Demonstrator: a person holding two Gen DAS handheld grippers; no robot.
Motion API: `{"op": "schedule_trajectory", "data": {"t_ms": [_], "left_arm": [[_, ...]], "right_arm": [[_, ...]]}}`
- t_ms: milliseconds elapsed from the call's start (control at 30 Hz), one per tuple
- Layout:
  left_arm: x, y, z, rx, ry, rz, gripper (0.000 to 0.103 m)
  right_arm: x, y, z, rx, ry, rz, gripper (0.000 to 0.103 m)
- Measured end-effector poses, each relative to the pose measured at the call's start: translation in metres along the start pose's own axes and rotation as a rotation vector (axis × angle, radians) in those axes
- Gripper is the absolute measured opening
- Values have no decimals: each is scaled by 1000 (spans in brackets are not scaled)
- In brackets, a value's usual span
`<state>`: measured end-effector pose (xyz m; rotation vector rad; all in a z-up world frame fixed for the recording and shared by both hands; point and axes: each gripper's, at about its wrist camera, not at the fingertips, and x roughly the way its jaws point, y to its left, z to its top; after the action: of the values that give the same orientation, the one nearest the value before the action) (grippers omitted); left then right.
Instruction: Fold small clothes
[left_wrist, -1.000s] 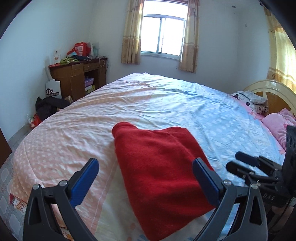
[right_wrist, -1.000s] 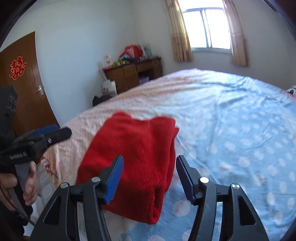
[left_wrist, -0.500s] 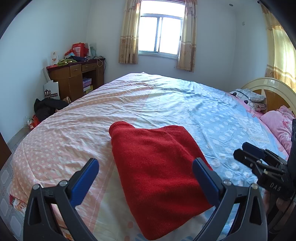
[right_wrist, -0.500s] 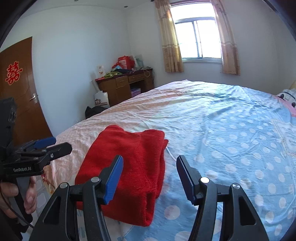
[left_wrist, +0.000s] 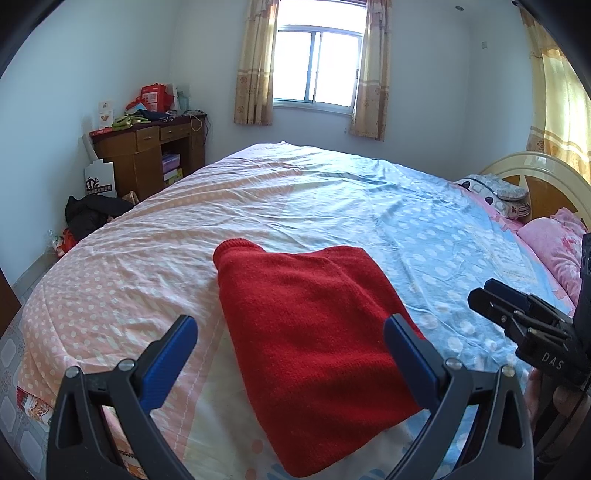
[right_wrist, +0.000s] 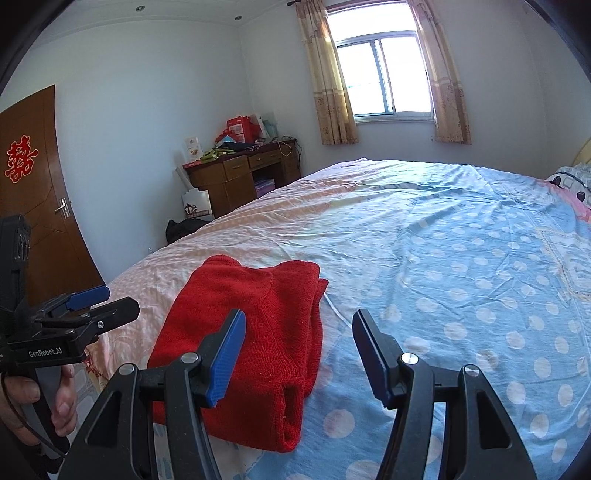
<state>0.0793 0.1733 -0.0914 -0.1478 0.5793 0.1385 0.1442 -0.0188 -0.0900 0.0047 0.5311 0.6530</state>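
A red knitted garment (left_wrist: 314, 332) lies folded into a thick rectangle on the bed (left_wrist: 332, 206) near its front edge; it also shows in the right wrist view (right_wrist: 255, 332). My left gripper (left_wrist: 291, 350) is open and empty, held above the garment's near end. My right gripper (right_wrist: 299, 350) is open and empty, above the garment's right edge. In the left wrist view the right gripper (left_wrist: 517, 317) shows at the right; in the right wrist view the left gripper (right_wrist: 85, 306) shows at the left, in a hand.
The bed has a pink and blue dotted sheet. Pillows (left_wrist: 554, 247) and a headboard (left_wrist: 532, 170) are at the right. A wooden desk (left_wrist: 147, 155) with clutter stands by the far wall under a window (left_wrist: 317, 70). A brown door (right_wrist: 33, 206) is at the left.
Both grippers have lifted and pulled back from the garment, so more of the room shows. The garment lies still and folded.
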Motion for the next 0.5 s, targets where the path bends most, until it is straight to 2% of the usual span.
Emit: {"op": "schedule_trajectory", "data": {"t_ms": [267,500], "left_arm": [[-1,0,0,0,-3,-3,103],[-1,-2,0,2,0,-3,103]], "right_arm": [[-5,-3,3,13,-38,-1,61],[-4,-6,3,32,-39,-6,61]]}}
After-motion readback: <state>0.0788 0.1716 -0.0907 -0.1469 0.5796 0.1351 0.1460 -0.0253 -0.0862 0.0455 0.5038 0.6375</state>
